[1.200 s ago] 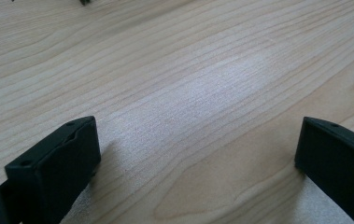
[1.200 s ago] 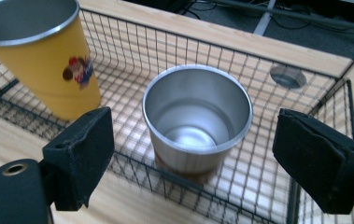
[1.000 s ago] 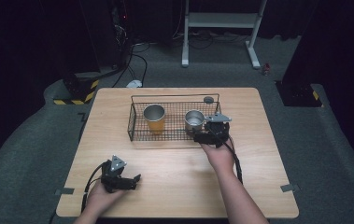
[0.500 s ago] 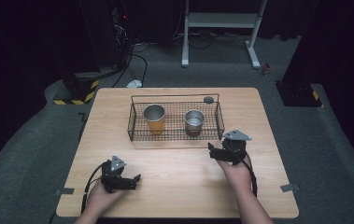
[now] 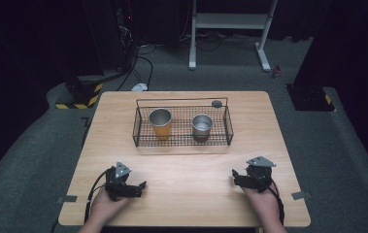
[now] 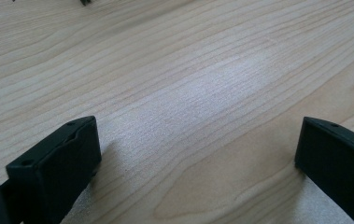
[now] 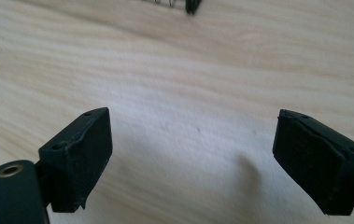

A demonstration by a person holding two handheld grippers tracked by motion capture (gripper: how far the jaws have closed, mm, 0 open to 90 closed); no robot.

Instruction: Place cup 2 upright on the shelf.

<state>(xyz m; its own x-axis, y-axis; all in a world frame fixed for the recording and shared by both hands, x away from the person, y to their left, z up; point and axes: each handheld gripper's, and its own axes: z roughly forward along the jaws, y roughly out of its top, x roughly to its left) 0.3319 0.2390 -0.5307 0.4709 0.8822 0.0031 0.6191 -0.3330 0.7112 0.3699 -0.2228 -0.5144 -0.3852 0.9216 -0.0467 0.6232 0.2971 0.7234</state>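
A black wire basket stands on the far half of the wooden table. Inside it an orange cup with a metal rim is at the left and a silver metal cup at the right, both upright. My left gripper rests on the table near the front left, open, its jaws wide apart over bare wood. My right gripper rests near the front right, also open with nothing between its jaws.
A small dark round object lies on the table behind the basket's far right corner. Tape marks sit at the front table corners. Dark floor with cables and a yellow-black striped block surrounds the table.
My right gripper has pulled back from the silver cup in the basket to the front right of the table. The left gripper has stayed put.
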